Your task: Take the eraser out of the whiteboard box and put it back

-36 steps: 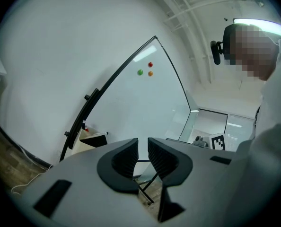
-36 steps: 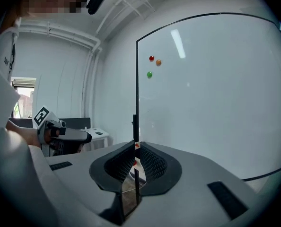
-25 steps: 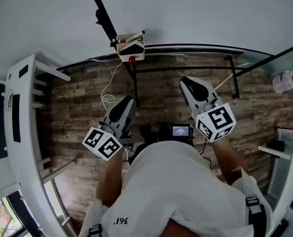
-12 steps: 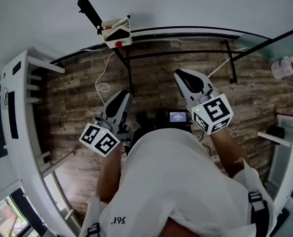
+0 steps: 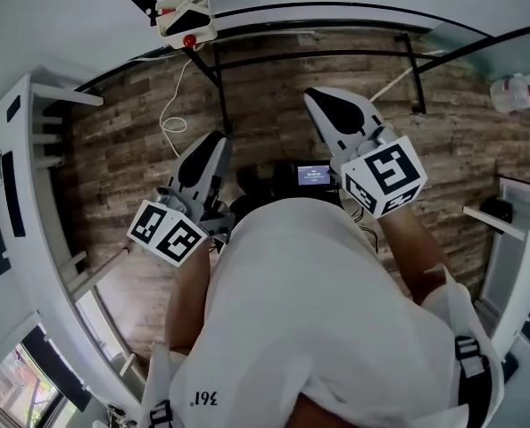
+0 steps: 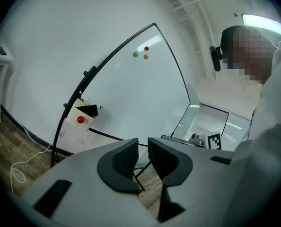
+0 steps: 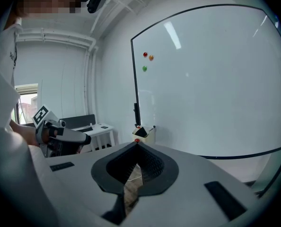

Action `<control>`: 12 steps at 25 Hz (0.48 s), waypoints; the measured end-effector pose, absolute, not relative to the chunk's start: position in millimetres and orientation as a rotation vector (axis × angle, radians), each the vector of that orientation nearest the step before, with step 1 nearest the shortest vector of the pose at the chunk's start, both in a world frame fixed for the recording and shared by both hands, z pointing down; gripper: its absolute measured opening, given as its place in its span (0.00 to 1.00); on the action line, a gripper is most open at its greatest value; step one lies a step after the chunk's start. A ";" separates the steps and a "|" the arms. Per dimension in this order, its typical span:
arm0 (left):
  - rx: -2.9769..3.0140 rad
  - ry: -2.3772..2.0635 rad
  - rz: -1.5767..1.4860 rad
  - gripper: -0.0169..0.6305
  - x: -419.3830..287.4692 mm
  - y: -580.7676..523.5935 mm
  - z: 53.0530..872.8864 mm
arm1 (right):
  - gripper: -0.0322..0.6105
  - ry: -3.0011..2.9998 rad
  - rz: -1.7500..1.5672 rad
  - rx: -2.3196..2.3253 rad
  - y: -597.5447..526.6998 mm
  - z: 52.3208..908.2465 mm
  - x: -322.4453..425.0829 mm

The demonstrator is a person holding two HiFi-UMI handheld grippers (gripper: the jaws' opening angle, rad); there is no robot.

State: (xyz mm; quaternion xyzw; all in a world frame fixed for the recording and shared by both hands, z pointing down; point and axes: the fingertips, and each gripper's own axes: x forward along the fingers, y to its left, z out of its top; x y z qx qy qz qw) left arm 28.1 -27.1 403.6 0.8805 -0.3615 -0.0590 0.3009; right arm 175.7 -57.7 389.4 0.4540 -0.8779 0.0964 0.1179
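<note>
The cream whiteboard box [image 5: 185, 20] hangs at the whiteboard's lower left corner, with the black eraser [image 6: 88, 110] standing in it and a red magnet [image 6: 80, 119] on its front. It also shows small in the right gripper view as the box [image 7: 144, 134]. My left gripper [image 5: 213, 141] hovers over the wooden floor well short of the box, its jaws a narrow gap apart and empty. My right gripper [image 5: 323, 96] is held further right; its jaws have just been closing and now meet, with nothing between them.
The whiteboard [image 7: 211, 79] carries three small magnets [image 6: 141, 53]. Its black stand legs [image 5: 318, 56] cross the floor ahead. A white cable [image 5: 171, 123] lies under the box. White furniture [image 5: 33, 194] stands at the left, and a bottle [image 5: 515, 92] at the right.
The box now sits higher and further left in the head view. Both grippers have drawn a little back from the whiteboard, towards the person.
</note>
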 end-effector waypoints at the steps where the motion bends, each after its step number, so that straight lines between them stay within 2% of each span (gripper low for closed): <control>1: 2.338 -0.959 -0.155 0.13 28.7 -26.1 402.6 | 0.09 -2.571 0.278 1.326 -56.8 388.6 175.4; 12: 2.339 -0.958 -0.144 0.13 27.1 -17.9 405.9 | 0.09 -2.578 0.266 1.312 -49.5 389.8 170.4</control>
